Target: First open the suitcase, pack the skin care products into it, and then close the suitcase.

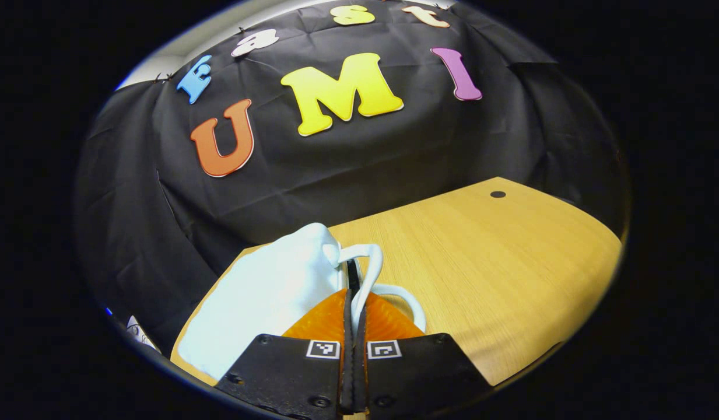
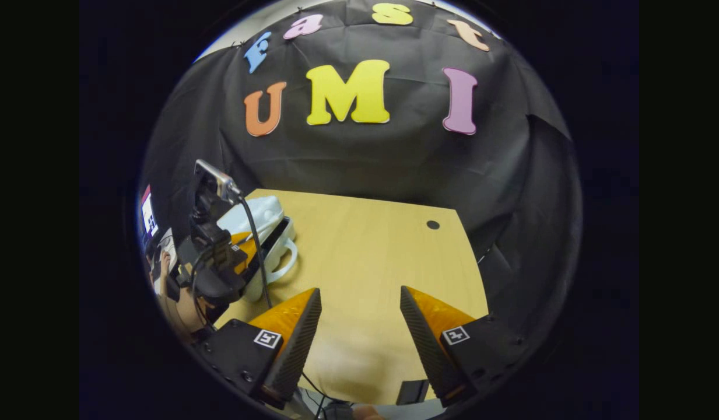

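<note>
While the left gripper (image 1: pixel 352 315) sits low at the near edge of the wooden table (image 1: pixel 481 274), its two fingers are pressed together right at the handle (image 1: pixel 371 274) of the small white suitcase (image 1: pixel 266 297). Whether they actually pinch the handle or have just closed beside it, I cannot tell from the left gripper view. The case lies on its side at the table's left corner, lid down or nearly so, with a dark seam showing along its edge.

In the right gripper view the right gripper (image 2: pixel 359 326) hovers over bare table with its fingers spread wide, holding nothing, well apart from the suitcase (image 2: pixel 260 224). Farther left, the left gripper (image 2: pixel 231 256) sits against the case.

The risk I see is the case's place: it lies close to the table's corner, so a tug on the handle with nothing bracing the shell could drag it or tip it off the edge. A weak hold on that thin loop could also slip free. No skin care products are visible, so packing looks stalled until they are found.
</note>
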### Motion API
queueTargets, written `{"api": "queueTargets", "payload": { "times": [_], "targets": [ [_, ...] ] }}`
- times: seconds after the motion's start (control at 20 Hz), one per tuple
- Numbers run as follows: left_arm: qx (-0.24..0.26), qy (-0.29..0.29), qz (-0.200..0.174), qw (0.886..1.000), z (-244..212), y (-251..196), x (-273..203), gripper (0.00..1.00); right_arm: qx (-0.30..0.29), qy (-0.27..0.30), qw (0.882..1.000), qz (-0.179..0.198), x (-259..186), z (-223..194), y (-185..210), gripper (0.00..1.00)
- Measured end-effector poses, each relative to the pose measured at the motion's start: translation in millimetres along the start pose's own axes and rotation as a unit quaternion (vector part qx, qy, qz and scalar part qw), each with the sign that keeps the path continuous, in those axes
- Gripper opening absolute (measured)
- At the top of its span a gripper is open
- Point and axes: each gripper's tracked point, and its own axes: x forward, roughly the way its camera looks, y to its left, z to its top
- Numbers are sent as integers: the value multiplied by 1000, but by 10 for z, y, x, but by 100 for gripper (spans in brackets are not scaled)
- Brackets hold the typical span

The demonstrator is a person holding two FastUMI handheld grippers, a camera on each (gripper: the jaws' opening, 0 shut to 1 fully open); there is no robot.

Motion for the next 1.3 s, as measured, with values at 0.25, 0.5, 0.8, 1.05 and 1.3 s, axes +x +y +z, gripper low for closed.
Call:
{"api": "queueTargets", "payload": {
  "times": [0.25,0.5,0.8,1.05,1.3],
  "targets": [
    [61,7,1,998,-241,-205,79,4,5,13,1000,-15,-16,-189,-159,78],
    [84,20,9,996,-264,-248,110,10,5,7,999,-31,-66,-122,-283,78],
    [71,29,-14,997,-174,-299,33,47,9,-18,999,-44,-158,212,-288,81],
    [43,-51,-10,998,588,-3,-243,98,8,-70,996,-57,-314,702,-199,81],
    [-37,-78,0,996,1050,629,-691,99,10,-146,987,-62,-449,1229,116,81]
  ]
}}
